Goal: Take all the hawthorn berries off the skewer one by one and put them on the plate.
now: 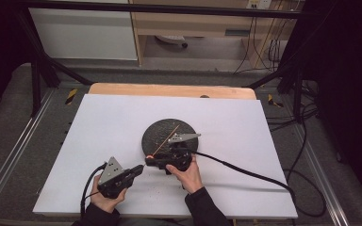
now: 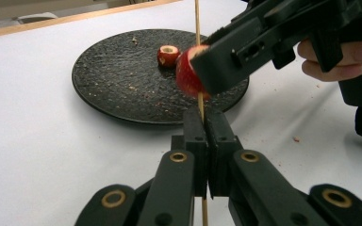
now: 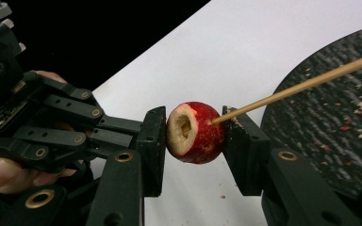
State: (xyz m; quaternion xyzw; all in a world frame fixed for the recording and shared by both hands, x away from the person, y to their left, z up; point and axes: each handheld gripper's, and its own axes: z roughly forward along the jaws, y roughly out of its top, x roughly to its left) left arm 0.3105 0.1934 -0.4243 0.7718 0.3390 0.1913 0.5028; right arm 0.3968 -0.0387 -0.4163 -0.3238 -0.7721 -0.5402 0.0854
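The cored red fruit point(image 3: 195, 133) sits threaded on the wooden skewer point(image 3: 306, 84), just off the near rim of the black plate point(image 2: 118, 80). The right gripper point(image 3: 193, 136) is clamped across it, apparently side-on to the stick. The left gripper point(image 2: 206, 129), closed on the skewer's near end, lies along that axis, so sliding runs straight between them.

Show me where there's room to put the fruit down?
The dark plate is bare left of the small cored fruit. The white table is bare beyond and left of the plate. Its near edge is crowded: both grippers, skewer, red fruit.
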